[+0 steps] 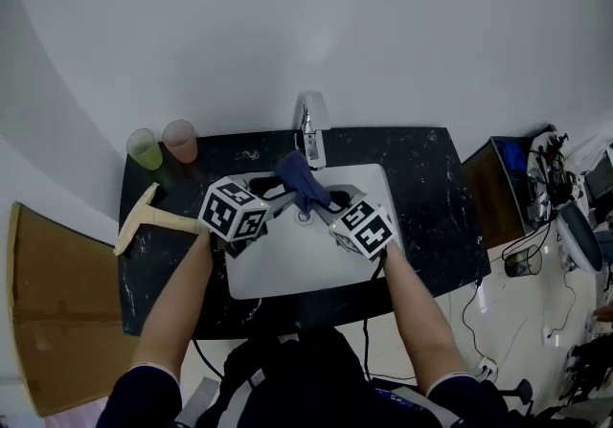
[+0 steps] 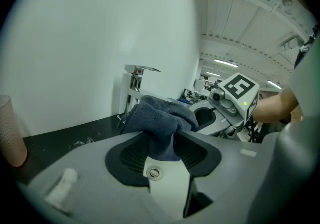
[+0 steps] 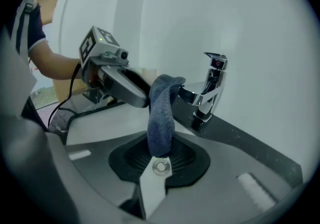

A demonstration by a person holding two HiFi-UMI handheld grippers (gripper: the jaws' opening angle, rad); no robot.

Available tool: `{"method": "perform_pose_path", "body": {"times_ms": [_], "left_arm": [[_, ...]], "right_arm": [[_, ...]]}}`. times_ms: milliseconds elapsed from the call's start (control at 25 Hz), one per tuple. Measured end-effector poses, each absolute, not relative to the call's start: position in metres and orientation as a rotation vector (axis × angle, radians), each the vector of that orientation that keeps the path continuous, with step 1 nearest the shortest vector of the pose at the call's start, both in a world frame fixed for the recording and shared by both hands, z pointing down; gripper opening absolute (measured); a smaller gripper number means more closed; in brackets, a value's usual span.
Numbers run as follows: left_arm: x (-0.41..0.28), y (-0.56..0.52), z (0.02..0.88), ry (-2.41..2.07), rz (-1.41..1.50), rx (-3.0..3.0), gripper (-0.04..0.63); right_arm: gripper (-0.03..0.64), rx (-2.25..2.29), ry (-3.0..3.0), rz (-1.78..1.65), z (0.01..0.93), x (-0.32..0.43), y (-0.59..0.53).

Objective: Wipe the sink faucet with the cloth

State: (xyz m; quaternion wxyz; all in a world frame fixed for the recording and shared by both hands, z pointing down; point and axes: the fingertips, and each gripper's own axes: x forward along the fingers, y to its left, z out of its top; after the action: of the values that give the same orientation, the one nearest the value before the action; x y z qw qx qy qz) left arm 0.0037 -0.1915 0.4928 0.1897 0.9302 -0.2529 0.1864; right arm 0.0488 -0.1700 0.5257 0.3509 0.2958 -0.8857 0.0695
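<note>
In the head view, the cloth (image 1: 303, 179) is hanging at centre, just below the faucet (image 1: 309, 134), so the wiping looks not yet begun. A white sink (image 1: 287, 268) is sitting in a dark counter (image 1: 431, 196) by a white wall. In the left gripper view, the left gripper (image 2: 162, 135) is standing apart, with cloth lying between its jaws. In the right gripper view, the right gripper (image 3: 161, 140) is clamping the cloth's end.

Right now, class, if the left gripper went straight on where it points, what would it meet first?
The blue cloth, already between its jaws. Past that, possibly the faucet, though depth is unclear.

cloth (image 3: 161, 118) — napped fabric, matt | faucet (image 3: 214, 81) — glossy chrome metal | counter (image 1: 436, 196): speckled, seemingly stone
</note>
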Motion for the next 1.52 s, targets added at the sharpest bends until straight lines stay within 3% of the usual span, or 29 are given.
{"method": "perform_pose_path", "body": {"times_ms": [280,400,440,640,960,1080,1360,1400,1520], "left_arm": [[-0.001,-0.234,0.497,-0.871,0.650,2.630,0.161],[-0.006,-0.253,0.500,-0.977,0.757,2.655,0.027],[-0.007,-0.258,0.503,-0.994,0.803,2.660,0.021],[-0.001,-0.273,0.520,-1.019,0.964,2.681,0.032],[0.002,-0.291,0.533,-1.032,1.168,2.696,0.184],[-0.004,-0.301,0.531,-1.053,1.186,2.697,0.207],[0.017,-0.316,0.529,-0.989,1.286,2.787,0.197],[0.019,-0.317,0.527,-0.988,1.295,2.796,0.146],[0.017,-0.316,0.520,-0.991,1.261,2.810,0.088]], "right_arm": [[0.071,0.687,-2.287,0.154,0.535,0.058,-0.197],[0.071,0.721,-2.280,0.160,0.537,0.066,-0.217],[0.071,0.738,-2.279,0.165,0.537,0.069,-0.225],[0.071,0.788,-2.272,0.166,0.538,0.080,-0.257],[0.071,0.768,-2.254,0.135,0.541,0.084,-0.284],[0.071,0.760,-2.250,0.126,0.541,0.084,-0.291],[0.071,0.776,-2.241,0.106,0.539,0.087,-0.305],[0.071,0.786,-2.247,0.099,0.535,0.087,-0.307],[0.071,0.810,-2.281,0.081,0.524,0.085,-0.310]]}}
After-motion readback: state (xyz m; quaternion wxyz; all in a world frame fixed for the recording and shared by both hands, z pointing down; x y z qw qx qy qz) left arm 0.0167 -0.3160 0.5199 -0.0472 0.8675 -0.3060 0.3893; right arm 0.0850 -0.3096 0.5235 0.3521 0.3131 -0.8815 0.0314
